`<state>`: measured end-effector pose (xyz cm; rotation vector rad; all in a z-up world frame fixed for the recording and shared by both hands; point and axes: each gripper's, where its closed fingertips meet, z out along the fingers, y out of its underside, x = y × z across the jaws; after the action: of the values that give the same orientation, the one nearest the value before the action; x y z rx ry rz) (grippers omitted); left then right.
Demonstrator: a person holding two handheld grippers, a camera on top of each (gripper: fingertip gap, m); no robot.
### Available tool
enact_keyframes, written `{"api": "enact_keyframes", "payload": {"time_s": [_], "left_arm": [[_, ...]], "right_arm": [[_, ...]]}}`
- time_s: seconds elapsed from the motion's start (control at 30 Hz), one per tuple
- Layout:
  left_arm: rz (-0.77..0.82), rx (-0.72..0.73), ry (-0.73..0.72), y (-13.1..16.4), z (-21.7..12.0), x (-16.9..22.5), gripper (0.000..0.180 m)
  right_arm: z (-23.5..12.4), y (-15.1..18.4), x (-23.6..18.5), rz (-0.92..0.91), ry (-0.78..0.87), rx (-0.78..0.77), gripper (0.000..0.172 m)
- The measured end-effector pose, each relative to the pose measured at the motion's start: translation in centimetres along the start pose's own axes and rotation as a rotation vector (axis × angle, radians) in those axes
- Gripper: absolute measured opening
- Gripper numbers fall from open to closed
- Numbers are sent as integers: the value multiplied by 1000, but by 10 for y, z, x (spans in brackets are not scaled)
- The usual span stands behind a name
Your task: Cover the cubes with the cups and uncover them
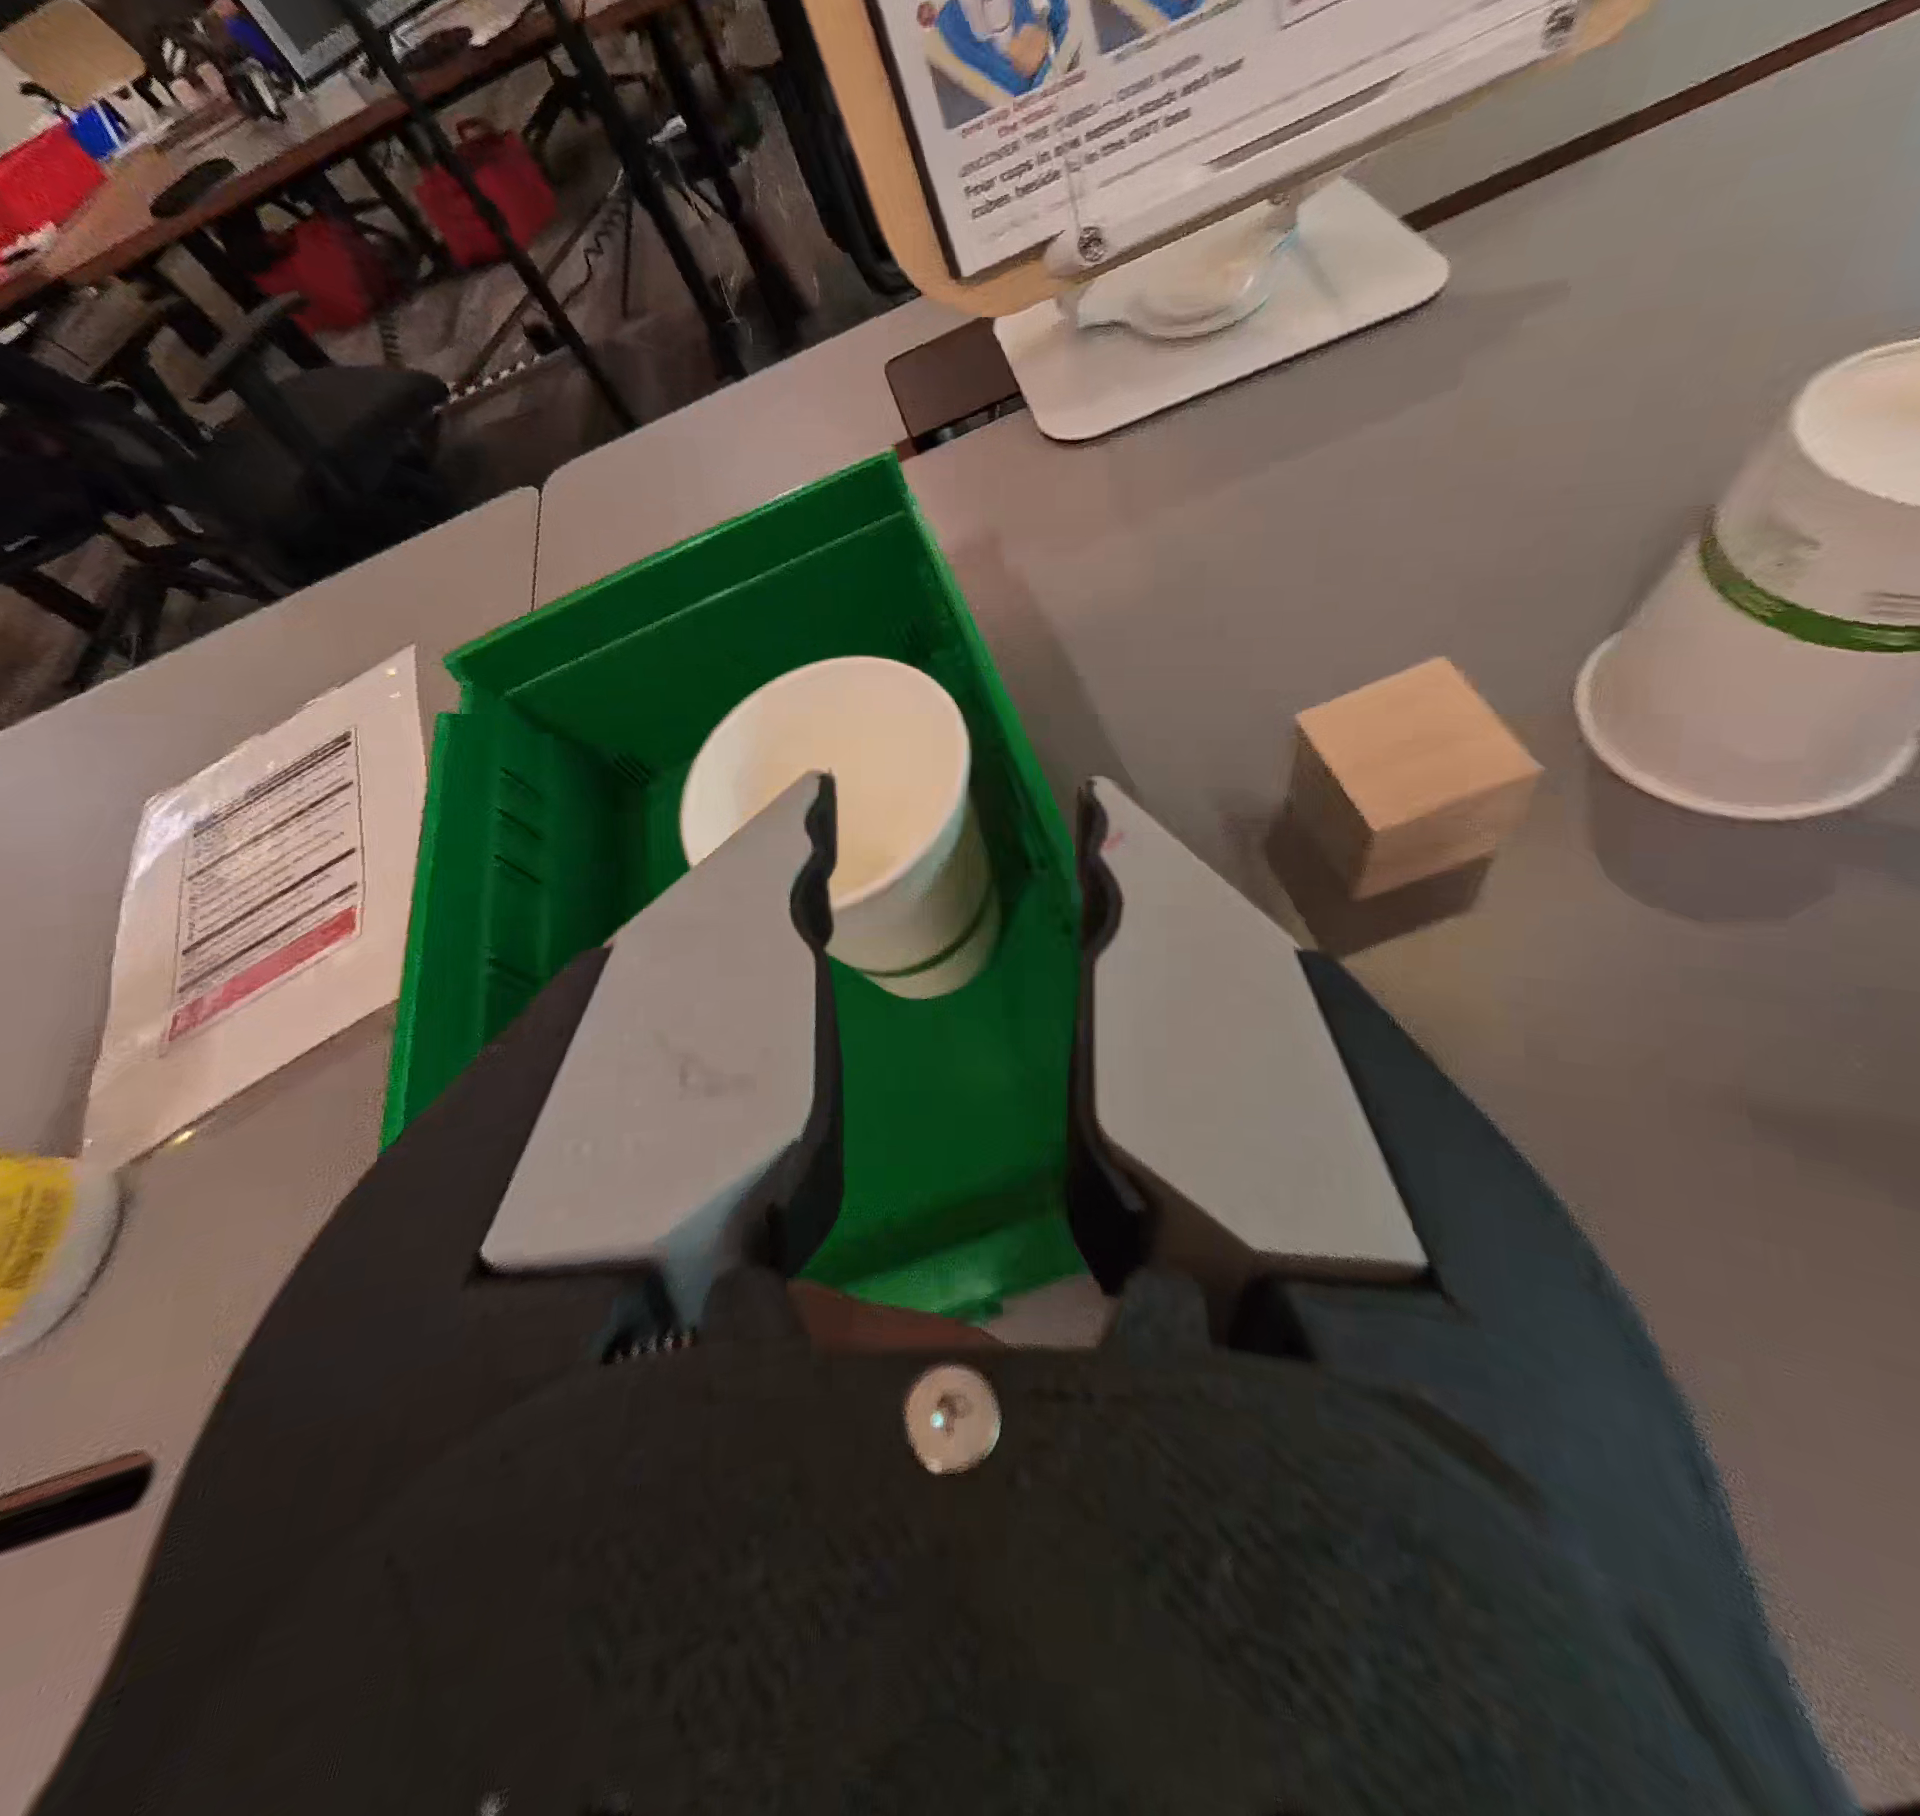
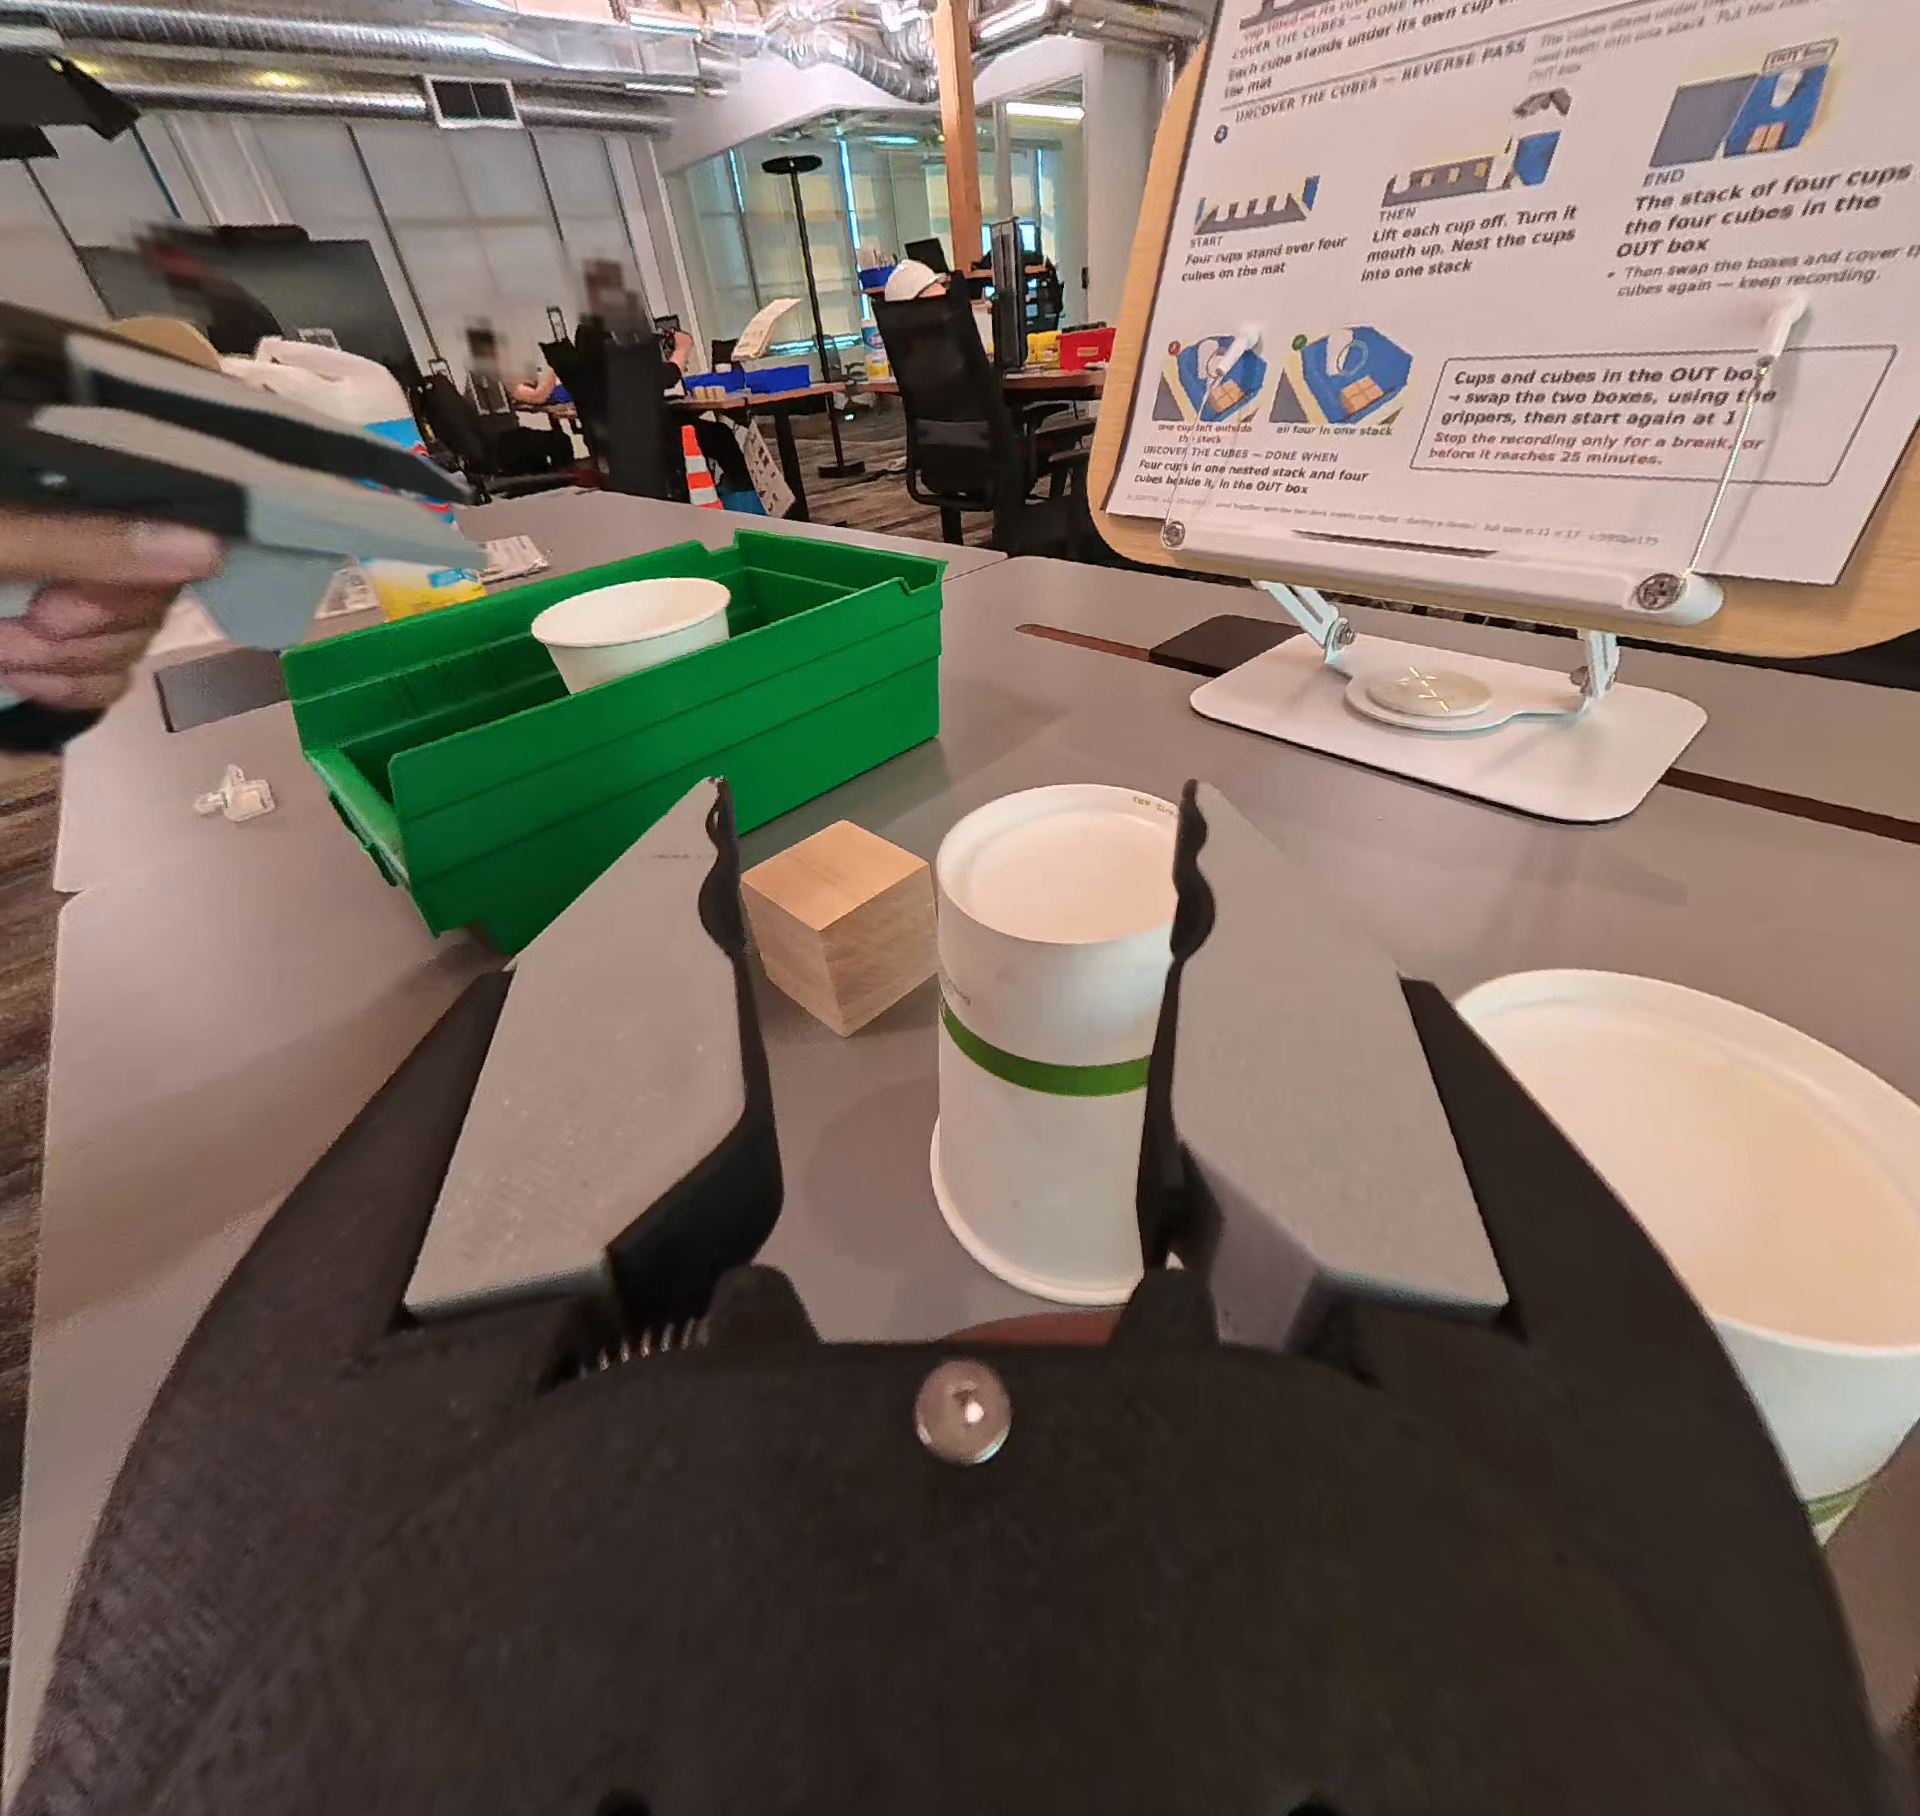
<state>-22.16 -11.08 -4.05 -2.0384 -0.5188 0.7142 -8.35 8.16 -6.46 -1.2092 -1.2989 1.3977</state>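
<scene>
From the left wrist view, the left claw [image 1: 951, 800] hangs above a green plastic bin [image 1: 582, 831] near the left edge of the grey tabletop [image 1: 1351, 540], its jaws partly apart with nothing between the pads. A white paper cup with a thin green band [image 1: 894, 831] stands mouth up inside the bin, below the fingertips and clear of them. Just right of the bin a pale wooden cube [image 1: 1403, 779] sits bare on the tabletop, and further right, toward the right edge, an upturned white paper cup with a green band [image 1: 1766, 644] stands mouth down. A laminated sheet [image 1: 260, 893] lies left of the bin, and a board stand with an instruction sheet [image 1: 1195, 104] rises at the far edge. From the right wrist view, the right claw [image 2: 954, 800] is spread wide over the tabletop's middle, gripping nothing: the mouth-down cup [image 2: 1049, 1039] stands between the fingers close to the right pad, and the wooden cube [image 2: 842, 925] sits beside it next to the left pad, which is not pressed on the cup. Another white cup [image 2: 1714, 1195] stands close by at the right. Beyond them the green bin [image 2: 623, 748] holds its cup [image 2: 634, 628], with the left claw [image 2: 312, 509] above the bin's left end.
</scene>
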Motion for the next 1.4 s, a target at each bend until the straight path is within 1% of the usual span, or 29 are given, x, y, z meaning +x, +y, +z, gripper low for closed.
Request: {"api": "enact_keyframes", "payload": {"time_s": [0.07, 0.13, 0.17, 0.2, 0.23, 0.27, 0.3, 0.33, 0.37, 0.4, 0.47, 0.53, 0.57, 0.63, 0.7, 0.77, 0.8, 0.87, 0.93, 0.97, 1.0, 1.03, 1.07, 1.1, 1.17, 1.23, 1.33, 1.37, 1.4], "left_arm": [[22, -71, 11, 3, 21, -11, 45], [51, -192, 23, 21, 44, -16, 56], [55, -253, 38, 32, 55, -16, 58], [52, -302, 56, 42, 63, -15, 56], [50, -340, 65, 51, 70, -16, 50], [60, -377, 63, 59, 75, -18, 35], [67, -400, 52, 65, 79, -21, 13], [75, -418, 36, 68, 81, -24, 0], [96, -414, -1, 67, 80, -31, 0], [115, -379, -17, 60, 77, -34, 0], [149, -277, -80, 34, 64, -40, 0], [189, -136, -143, -3, 41, -41, 0], [193, -26, -142, -26, 26, -32, 0], [165, 245, -32, -75, -10, 12, 0], [76, 470, 113, -105, -50, 64, 0], [-4, 641, 265, -114, -84, 117, 0], [-44, 694, 304, -111, -94, 136, 0], [-98, 791, 362, -100, -109, 169, 0], [-164, 888, 450, -87, -117, 197, 0], [-210, 910, 493, -78, -117, 209, 0], [-271, 900, 514, -69, -109, 218, 0], [-314, 869, 530, -60, -99, 227, 0], [-336, 838, 564, -52, -91, 237, 0], [-352, 810, 586, -45, -84, 245, 0], [-320, 737, 601, -34, -72, 258, 0], [-304, 670, 607, -27, -63, 262, 0], [-287, 550, 673, -14, -57, 266, 6], [-267, 496, 653, -6, -53, 263, 24], [-248, 434, 599, 4, -46, 254, 59]], "right_arm": [[-1, -3, -2, -10, -3, 12, 79], [-1, -4, -2, -9, -7, 17, 77], [-1, -3, -2, -5, -10, 14, 77], [-1, -3, -2, 1, -14, 12, 77], [-1, -2, -3, 7, -19, 11, 76], [-1, -2, -3, 13, -23, 11, 75], [-1, -2, -3, 18, -27, 10, 75], [-1, -2, -4, 20, -35, 10, 74], [-1, -3, -6, 22, -51, 14, 74], [-2, -4, -10, 24, -76, 19, 73], [-3, -6, -23, 25, -154, 25, 67], [-4, -5, -40, 32, -249, 22, 67], [-5, -4, -51, 43, -311, 17, 67], [-9, 1, -80, 101, -488, -22, 67], [-19, 4, -109, 212, -694, -77, 72], [-29, -4, -123, 333, -831, -76, 80], [-34, -11, -125, 393, -882, -53, 82], [-43, -29, -120, 522, -958, 9, 86], [-48, -45, -108, 651, -1002, 68, 83], [-50, -50, -101, 704, -1023, 87, 80], [-51, -53, -97, 748, -1036, 92, 83], [-48, -53, -92, 780, -1029, 86, 92], [-44, -50, -88, 798, -1005, 76, 95], [-40, -47, -85, 807, -980, 68, 96], [-34, -42, -79, 816, -937, 60, 94], [-29, -35, -77, 769, -895, 33, 93], [-26, -28, -81, 645, -843, -1, 93], [-25, -25, -83, 597, -819, -12, 93], [-24, -24, -83, 555, -792, -14, 92]]}}
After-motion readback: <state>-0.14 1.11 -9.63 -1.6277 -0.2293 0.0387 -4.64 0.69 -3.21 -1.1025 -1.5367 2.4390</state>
